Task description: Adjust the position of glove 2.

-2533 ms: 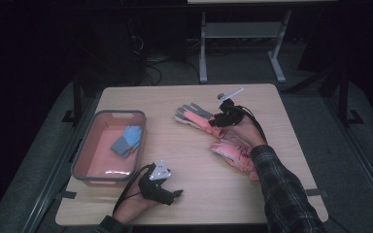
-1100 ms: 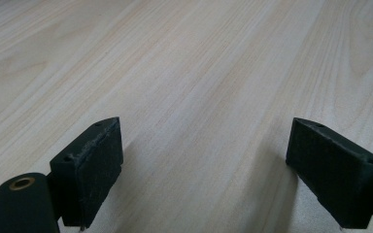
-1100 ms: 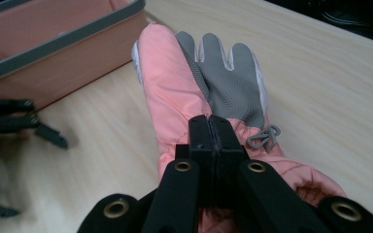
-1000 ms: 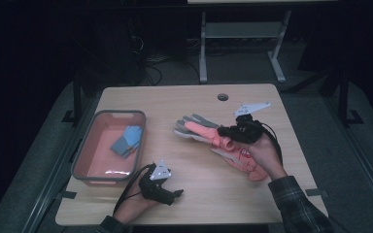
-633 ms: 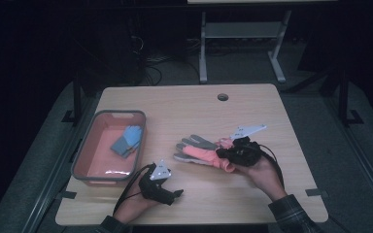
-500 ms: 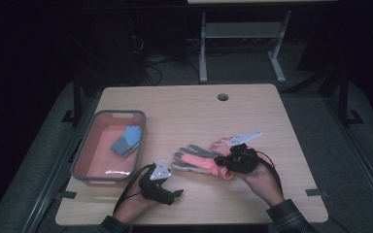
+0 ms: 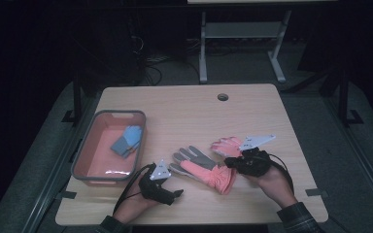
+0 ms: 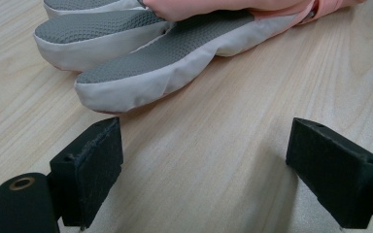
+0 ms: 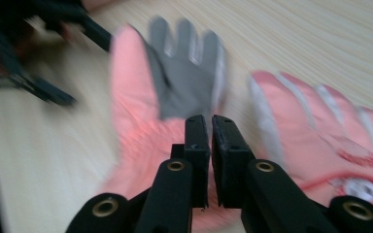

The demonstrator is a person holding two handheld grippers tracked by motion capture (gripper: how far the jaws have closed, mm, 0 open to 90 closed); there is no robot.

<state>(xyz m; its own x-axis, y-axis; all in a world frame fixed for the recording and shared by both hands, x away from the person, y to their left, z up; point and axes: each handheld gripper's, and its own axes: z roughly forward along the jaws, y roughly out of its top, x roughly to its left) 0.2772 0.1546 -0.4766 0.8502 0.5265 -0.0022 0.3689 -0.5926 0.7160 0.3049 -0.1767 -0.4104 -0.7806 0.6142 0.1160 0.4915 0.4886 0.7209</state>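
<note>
High view, right hand-held gripper dragged grey-palmed glove nearer (jaws pinched).

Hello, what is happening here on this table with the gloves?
A person works with two handheld grippers on a wooden table. The right gripper, jaws nearly shut, seems to pinch the palm-up pink glove. A second pink glove lies beside it. The left gripper waits open near its fingertips. A pink bin holds blue gloves.

A dim room: grey floor and a metal-legged bench behind the wooden table.
</note>
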